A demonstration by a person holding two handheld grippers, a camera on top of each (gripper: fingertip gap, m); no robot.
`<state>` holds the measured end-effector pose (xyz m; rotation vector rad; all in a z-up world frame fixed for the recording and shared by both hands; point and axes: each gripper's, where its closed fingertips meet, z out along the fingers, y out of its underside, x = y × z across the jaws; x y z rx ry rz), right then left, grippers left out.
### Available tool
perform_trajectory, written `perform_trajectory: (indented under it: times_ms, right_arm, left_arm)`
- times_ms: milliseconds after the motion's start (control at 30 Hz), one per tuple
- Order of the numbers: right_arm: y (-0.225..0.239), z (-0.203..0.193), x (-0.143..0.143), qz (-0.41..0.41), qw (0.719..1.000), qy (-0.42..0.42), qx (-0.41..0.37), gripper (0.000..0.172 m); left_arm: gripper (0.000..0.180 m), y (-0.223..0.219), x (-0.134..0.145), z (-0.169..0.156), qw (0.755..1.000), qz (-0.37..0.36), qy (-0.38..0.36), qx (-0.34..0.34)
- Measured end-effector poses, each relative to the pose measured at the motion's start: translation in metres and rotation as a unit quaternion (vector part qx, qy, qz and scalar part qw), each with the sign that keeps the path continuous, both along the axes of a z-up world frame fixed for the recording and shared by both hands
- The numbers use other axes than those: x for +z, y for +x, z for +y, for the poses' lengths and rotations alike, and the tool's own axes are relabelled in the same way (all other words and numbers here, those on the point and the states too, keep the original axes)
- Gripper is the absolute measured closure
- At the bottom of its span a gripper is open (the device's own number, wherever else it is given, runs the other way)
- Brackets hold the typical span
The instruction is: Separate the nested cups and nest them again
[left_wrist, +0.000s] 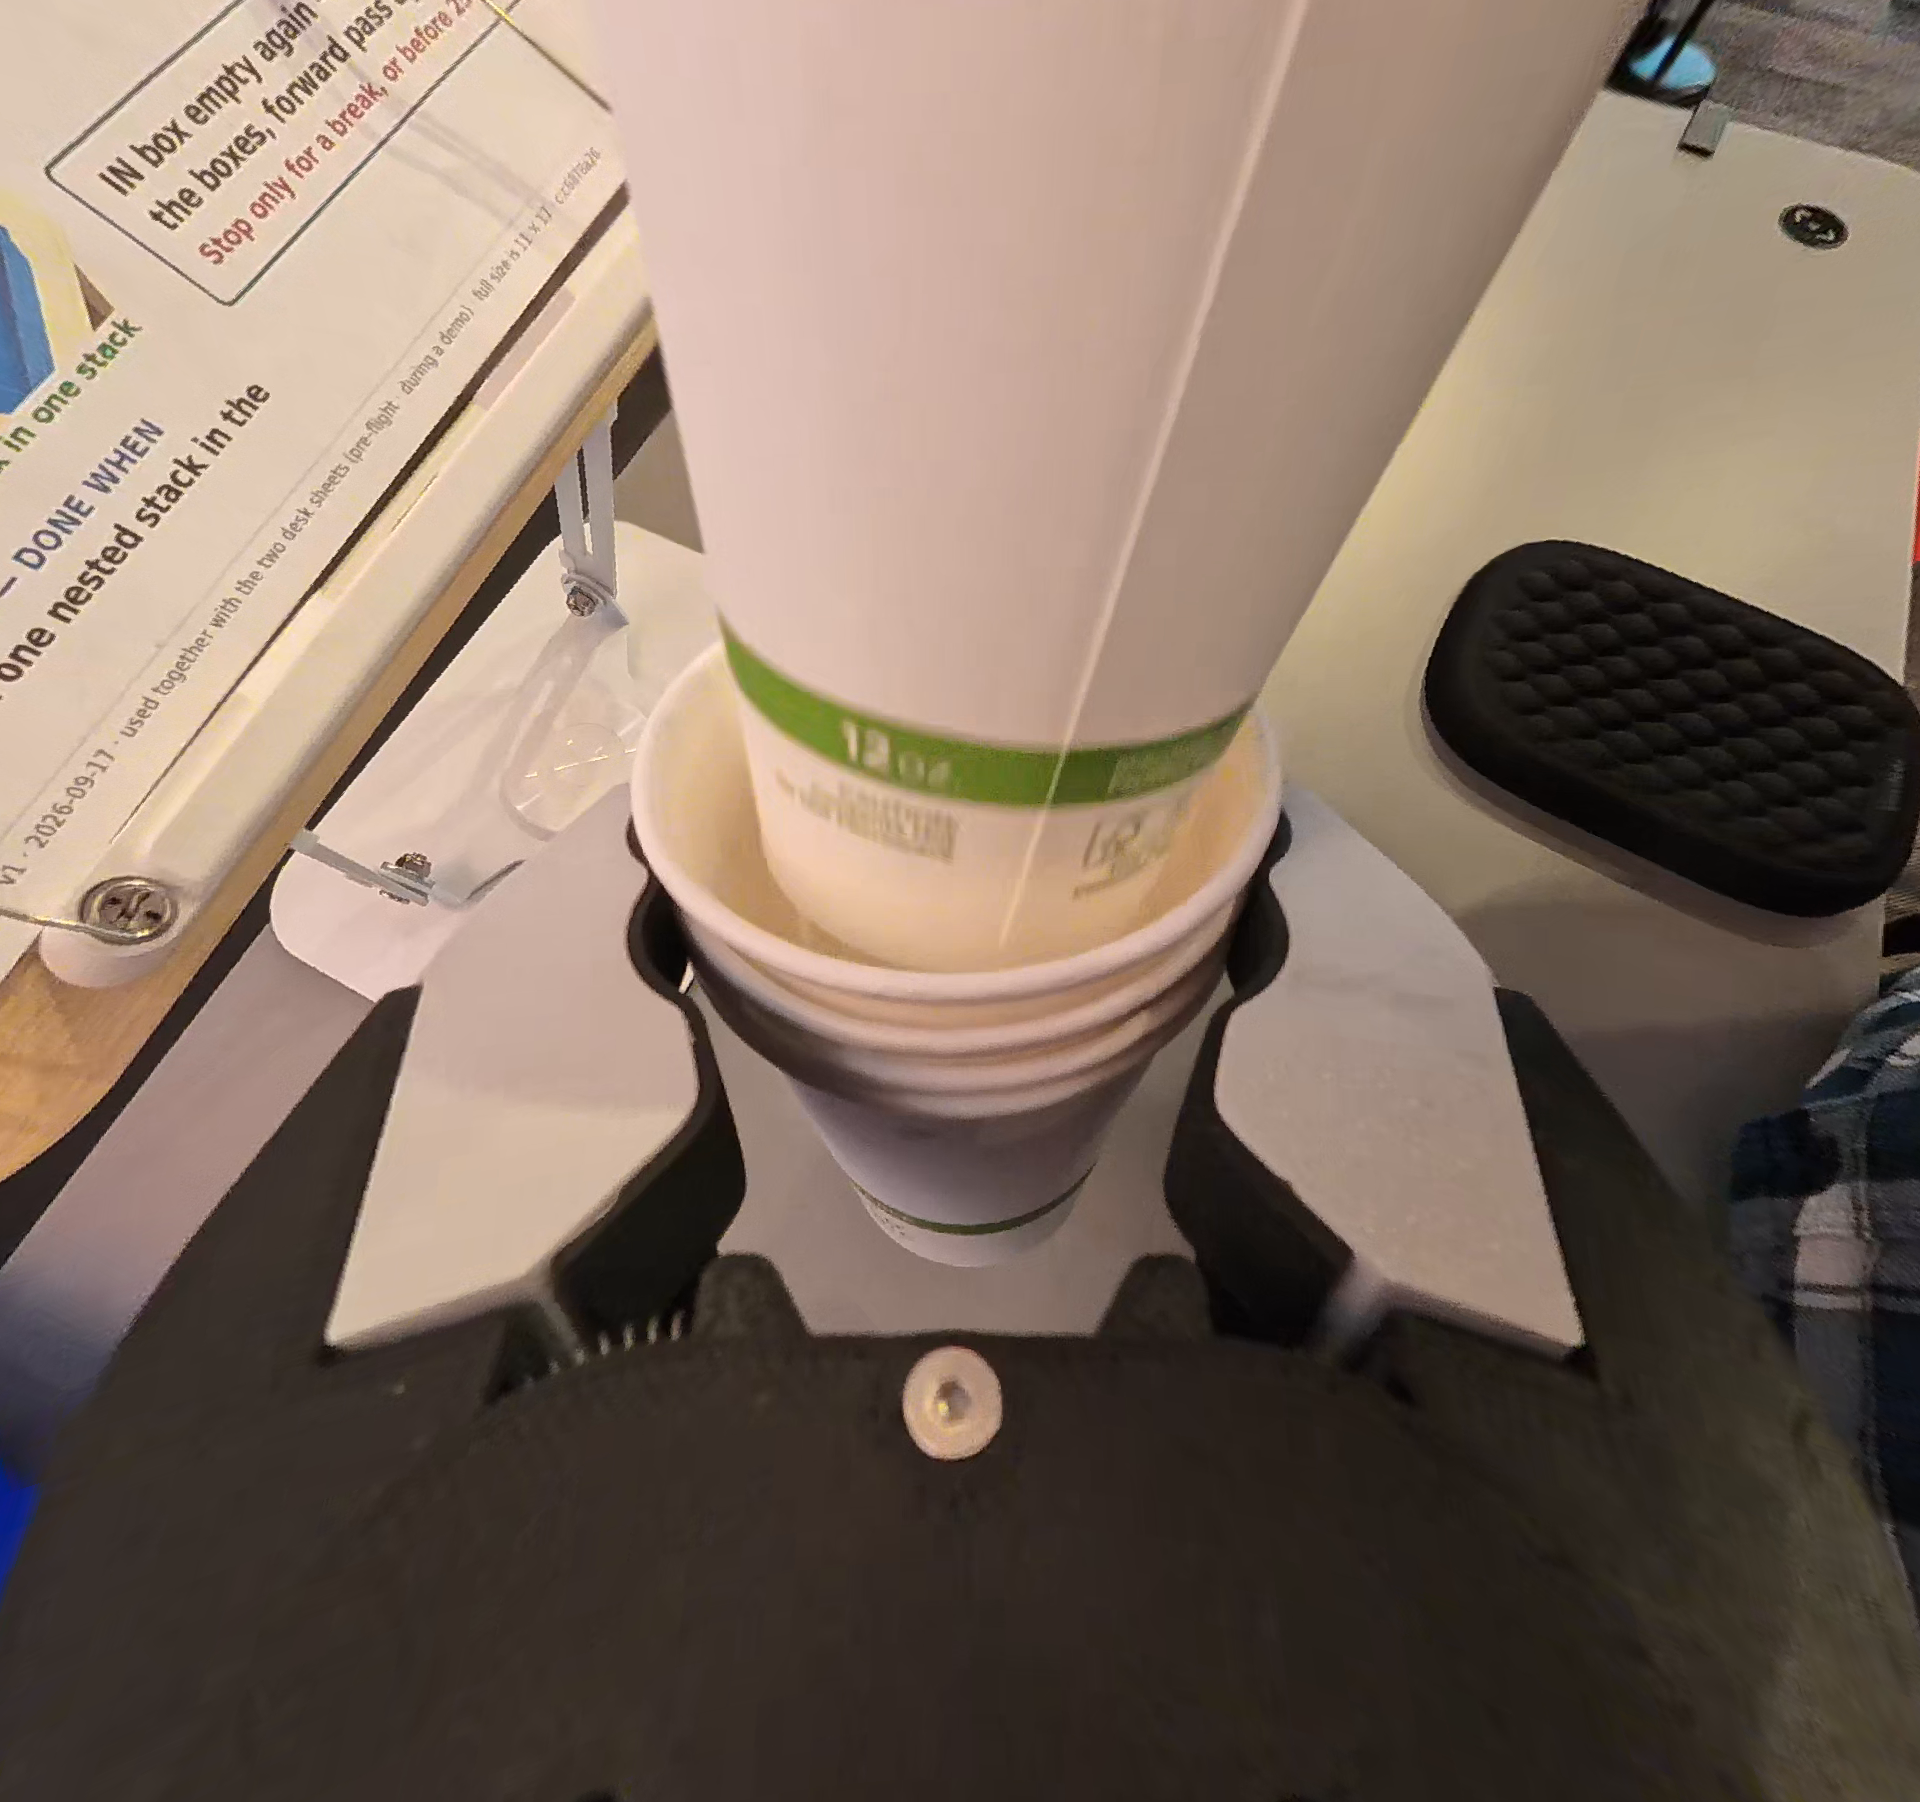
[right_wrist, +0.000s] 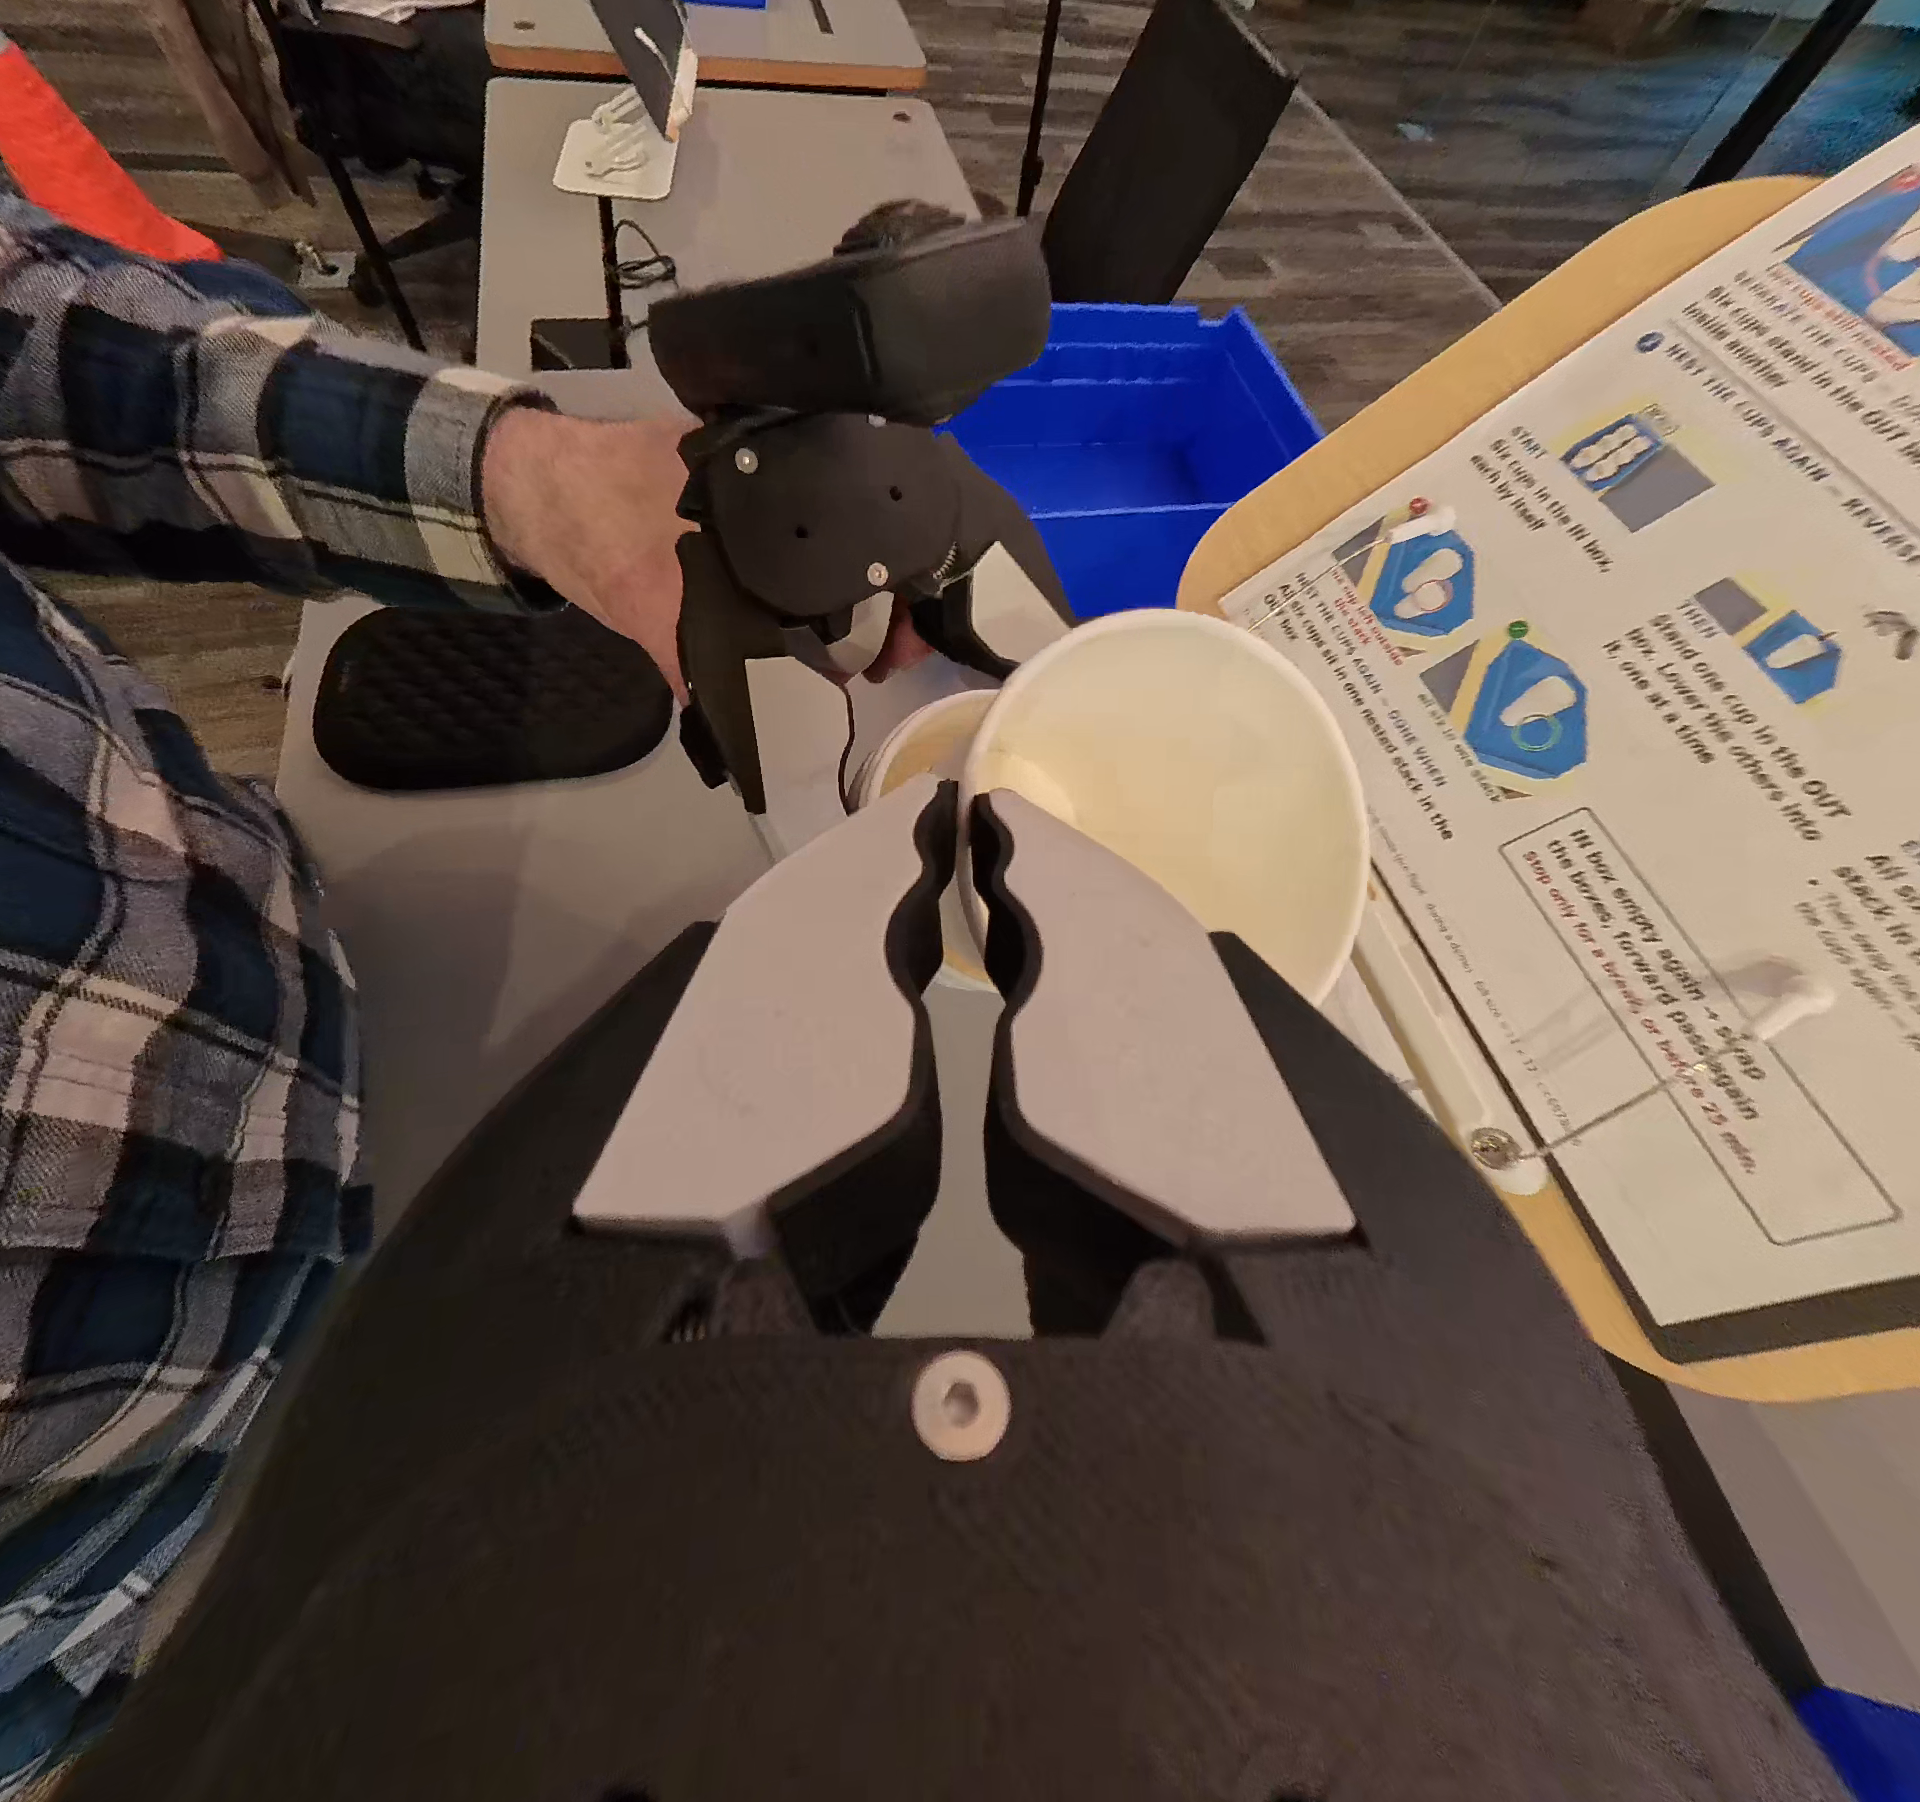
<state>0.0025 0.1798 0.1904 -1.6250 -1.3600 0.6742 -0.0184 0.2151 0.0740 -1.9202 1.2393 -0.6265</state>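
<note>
My left gripper [left_wrist: 956,931] is shut around a nested stack of white paper cups [left_wrist: 956,1020], with its black pads pressing on both sides just below the rims. A single white cup with a green band [left_wrist: 935,298] hangs from above, tilted, with its base inside the top cup of the stack. In the right wrist view my right gripper [right_wrist: 964,817] is shut on that single cup's [right_wrist: 1195,776] wall at the rim, one finger inside and one outside. The stack [right_wrist: 920,739] shows just behind it, held by the left gripper [right_wrist: 873,729].
A printed instruction board on a wooden stand [right_wrist: 1662,817] is close on the right; it is on the left in the left wrist view [left_wrist: 208,298]. A blue bin [right_wrist: 1132,464] stands behind. A black padded rest [right_wrist: 488,692] lies on the grey table. A plaid sleeve [right_wrist: 156,817] is at left. The tips of one gripper are about 12 cm away from the tips of the other.
</note>
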Motion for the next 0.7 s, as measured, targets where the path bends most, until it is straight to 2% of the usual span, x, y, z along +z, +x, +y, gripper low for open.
perform_trajectory:
  times_ms: [233,400,567,700]
  right_arm:
    - [0.042,0.019,0.040,0.021,0.998,0.040,-0.054,0.169]
    - [0.120,0.059,0.059,-0.004,0.984,0.078,-0.157,0.169]
    - [0.234,0.113,0.050,-0.100,0.944,0.105,-0.296,0.169]
    - [0.308,0.146,0.031,-0.152,0.913,0.095,-0.367,0.169]
  left_arm:
    - [0.077,0.006,0.002,0.004,1.000,-0.017,-0.007,0.000]
    - [0.076,0.007,0.002,0.003,1.000,-0.017,-0.007,0.000]
    - [0.076,0.004,0.001,0.003,1.000,-0.020,-0.011,0.006]
    - [0.076,0.004,-0.002,0.004,1.000,-0.020,-0.014,0.010]
